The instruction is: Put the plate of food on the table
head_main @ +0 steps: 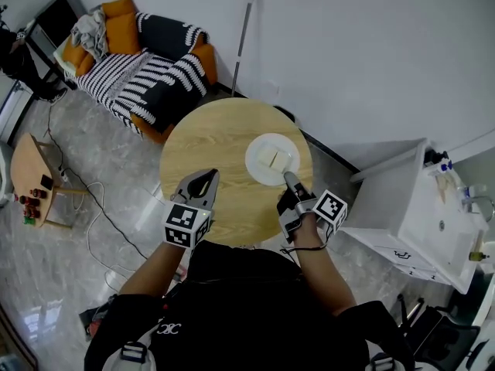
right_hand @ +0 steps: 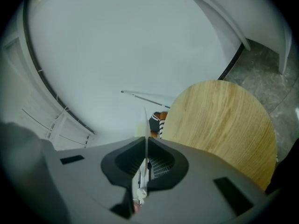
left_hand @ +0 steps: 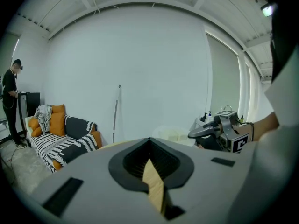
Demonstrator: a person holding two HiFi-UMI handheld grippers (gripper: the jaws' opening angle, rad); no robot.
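Pinching plate rim; right tongs

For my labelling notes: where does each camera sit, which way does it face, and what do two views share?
Head view: on the person's head, steeply down onto the round wooden table; forearms, left gripper, right gripper show.
Left gripper view: on the left gripper, level across the table to a white wall; own jaws show.
Right gripper view: on the right gripper, along jaws shut on the white round plate of food; only those show.
Shared: head and left gripper views both show right gripper and plate.
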